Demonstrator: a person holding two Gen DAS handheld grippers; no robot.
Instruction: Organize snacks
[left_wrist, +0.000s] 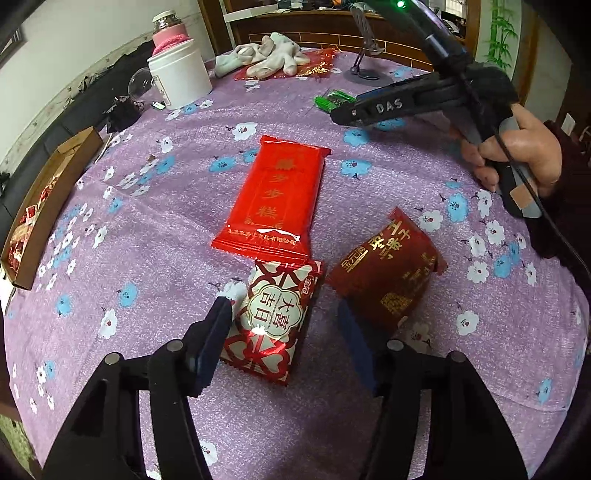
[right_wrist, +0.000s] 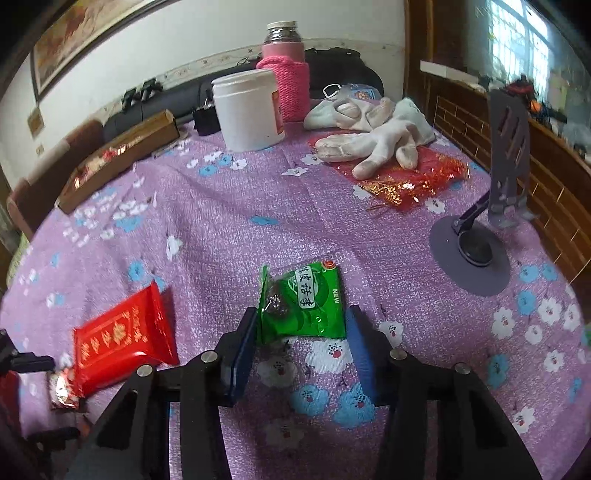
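My left gripper (left_wrist: 284, 314) is open, its fingers either side of a red-and-white snack packet (left_wrist: 271, 321) lying on the purple flowered tablecloth (left_wrist: 166, 229). A long bright red packet (left_wrist: 275, 195) lies just beyond it and a dark red packet (left_wrist: 388, 269) to its right. My right gripper (right_wrist: 301, 325) is open, its fingers flanking the near end of a green snack packet (right_wrist: 304, 301). The right gripper also shows in the left wrist view (left_wrist: 343, 116), over the green packet (left_wrist: 332, 99). The bright red packet (right_wrist: 122, 332) shows in the right wrist view at the left.
A cardboard box (left_wrist: 40, 206) holding red snacks sits at the table's left edge, also in the right wrist view (right_wrist: 118, 158). A white tub (right_wrist: 247, 110), a pink-sleeved jar (right_wrist: 284, 74), white gloves (right_wrist: 373, 136) on a red bag and a grey phone stand (right_wrist: 476, 243) stand at the back.
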